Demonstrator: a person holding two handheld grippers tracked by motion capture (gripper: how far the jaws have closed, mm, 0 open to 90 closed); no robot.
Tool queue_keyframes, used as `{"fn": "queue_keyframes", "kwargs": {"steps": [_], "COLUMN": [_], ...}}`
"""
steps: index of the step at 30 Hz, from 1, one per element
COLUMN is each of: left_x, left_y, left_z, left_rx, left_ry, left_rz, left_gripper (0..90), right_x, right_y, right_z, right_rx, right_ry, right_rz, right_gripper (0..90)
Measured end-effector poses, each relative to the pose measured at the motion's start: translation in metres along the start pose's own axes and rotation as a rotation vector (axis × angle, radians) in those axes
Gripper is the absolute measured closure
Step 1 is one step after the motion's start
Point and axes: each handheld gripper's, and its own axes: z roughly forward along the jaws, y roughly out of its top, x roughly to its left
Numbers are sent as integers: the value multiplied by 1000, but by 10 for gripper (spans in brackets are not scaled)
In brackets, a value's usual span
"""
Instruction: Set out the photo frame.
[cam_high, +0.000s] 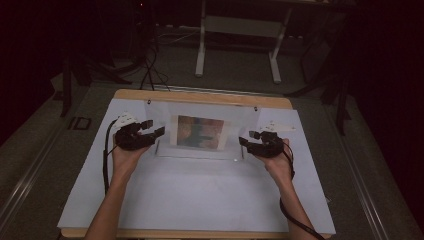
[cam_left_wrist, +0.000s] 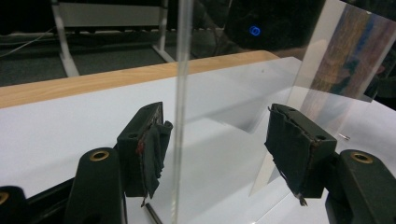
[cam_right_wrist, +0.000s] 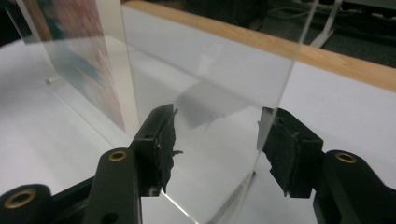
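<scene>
A clear acrylic picture stand (cam_high: 200, 117) stands upright at the middle of the white table (cam_high: 200, 195), with a colourful picture (cam_high: 200, 131) inside it. My left gripper (cam_high: 153, 127) is at the stand's left edge, open. In the left gripper view that clear edge (cam_left_wrist: 180, 93) rises between the jaws of my left gripper (cam_left_wrist: 217, 114), close to the left pad (cam_left_wrist: 154, 140) and well clear of the right pad. My right gripper (cam_high: 248, 138) is at the stand's right edge. In the right gripper view my right gripper (cam_right_wrist: 218, 116) is open around the panel (cam_right_wrist: 224, 70).
The table's wooden rim (cam_high: 200, 96) runs along the far side behind the stand. On the dark floor beyond are a white-legged frame (cam_high: 237, 30) and some cables (cam_high: 150, 65). A small pin (cam_left_wrist: 343, 136) lies on the table by the stand's base.
</scene>
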Motion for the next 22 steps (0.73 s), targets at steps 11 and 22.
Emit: {"fn": "queue_keyframes", "kwargs": {"steps": [11, 22], "left_x": [-3, -3], "left_y": [-4, -25], "left_z": [-18, -42], "left_rx": [7, 91], "left_ry": [2, 78], "left_rz": [19, -1], "left_gripper": [384, 390], "right_x": [-8, -25], "right_y": [-5, -20], "right_z": [-13, -37], "right_rx": [27, 51], "right_ry": [8, 8], "right_rz": [3, 41], "right_gripper": [433, 401]}}
